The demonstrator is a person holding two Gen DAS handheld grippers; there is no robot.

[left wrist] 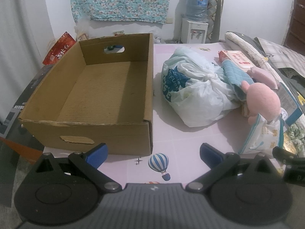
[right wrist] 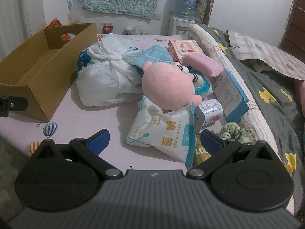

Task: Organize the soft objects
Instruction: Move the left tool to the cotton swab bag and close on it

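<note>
We hold both grippers, left (left wrist: 153,153) and right (right wrist: 154,140), fingers apart and gripping nothing. A cardboard box (left wrist: 106,87) sits at eleven o'clock of the left gripper; a pink plush toy (right wrist: 167,87) lies at twelve o'clock of the right.

Pink plush toy (right wrist: 167,85) lies atop cotton-swab bag (right wrist: 164,133), beside knotted plastic bag (right wrist: 106,76).

A floral cloth (left wrist: 122,0) hangs on the back wall. Right of it, a blue water bottle (left wrist: 197,4) sits upright on a white dispenser (left wrist: 194,31). A red snack bag (left wrist: 59,48) stands behind the box's left side. A dark grey quilt (right wrist: 266,87) with yellow shapes covers the bed at right.
</note>
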